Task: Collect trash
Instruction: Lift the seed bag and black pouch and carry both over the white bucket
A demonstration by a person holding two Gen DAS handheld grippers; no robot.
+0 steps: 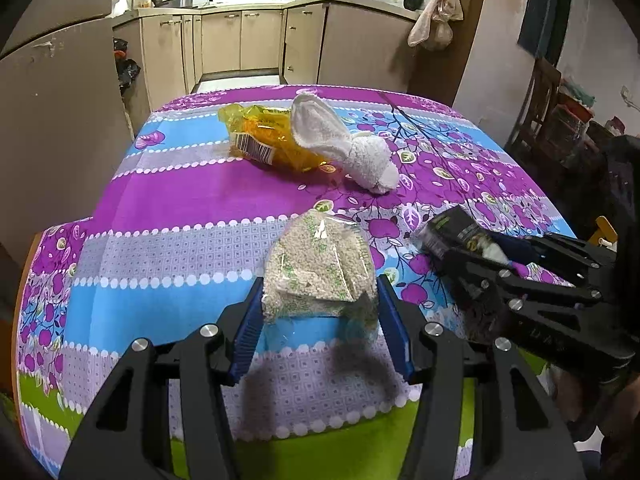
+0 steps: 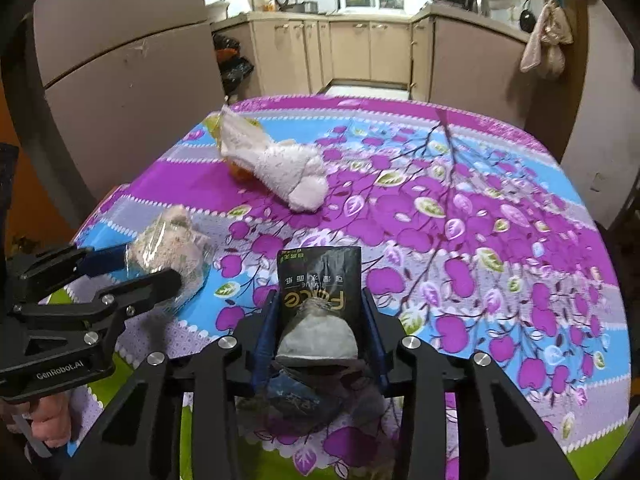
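The left gripper is clamped on a clear bag of pale granules, held just above the near edge of the table. The bag looks soft and loose-filled; its contents probably shift and sag, and the slick film may slide between the blue pads. The grip across its lower end seems sound, though the weight hangs forward of the fingers.

The right gripper is closed on a black packet with a wad of greyish tissue bulging from it, near the table's near right side. This looks light and crushable, so it should tolerate a firm squeeze, but the tissue could work loose.

Toward the far left corner lie a yellow wrapper and a white towel. The towel overlaps the wrapper's right end. The wrapper is thin, crinkly film, best pinched at a raised fold on its free left end. The towel is limp and bulky.

The middle of the table and its right half are bare cloth, leaving room to move. The two grippers sit close together at the near edge, so they may bump. No bin is in view.
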